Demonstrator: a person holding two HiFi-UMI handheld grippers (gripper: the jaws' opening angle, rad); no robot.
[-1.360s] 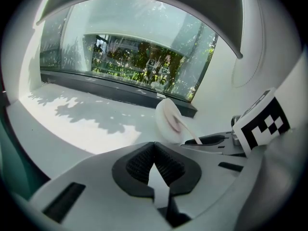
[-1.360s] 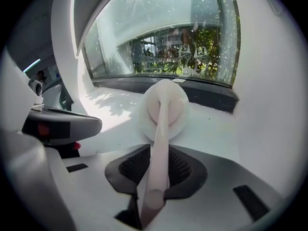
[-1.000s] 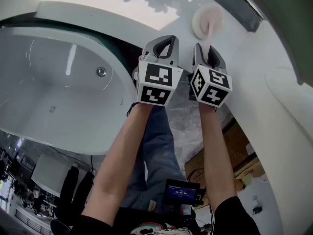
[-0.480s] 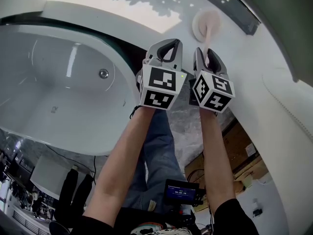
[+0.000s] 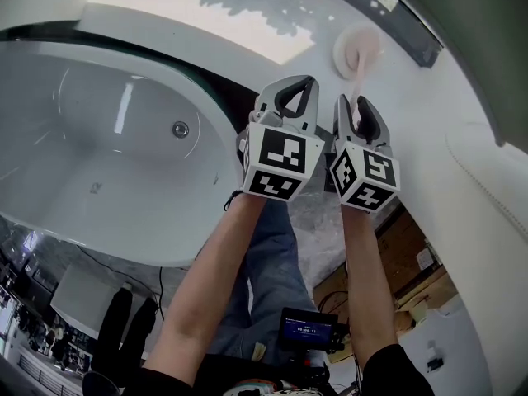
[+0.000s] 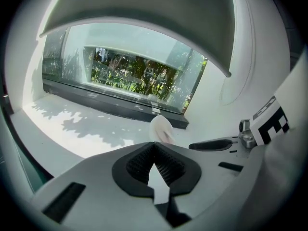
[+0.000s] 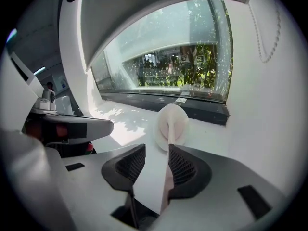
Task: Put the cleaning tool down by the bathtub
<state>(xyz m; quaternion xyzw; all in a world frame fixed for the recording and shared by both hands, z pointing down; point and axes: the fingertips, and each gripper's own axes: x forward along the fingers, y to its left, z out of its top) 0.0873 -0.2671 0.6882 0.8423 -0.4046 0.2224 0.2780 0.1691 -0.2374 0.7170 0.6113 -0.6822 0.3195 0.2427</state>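
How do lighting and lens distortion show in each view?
Head view: leaf shadows dapple the sunlit ledge, a glare streak marks the bathtub. Left gripper view: fisheye, dark corners, bowed window. Right gripper view: same vignette, cleaning tool in focus.

Too blurred to read: digits on small screen (image 5: 307, 330), lower centre of head view. Otherwise nothing legible.

**Grey grippers, marker cubes, dark sleeves**

The left gripper (image 5: 302, 81) and right gripper (image 5: 355, 104) have pale grey shells with rounded jaws, lined by black ribbed pads (image 7: 183, 169). Each carries a white cube (image 5: 280, 162) printed with black square markers. The person wears short dark sleeves (image 5: 389, 371) and blue jeans (image 5: 266, 254). A small black device with a blue-lit screen (image 5: 304, 330) sits at the waist.
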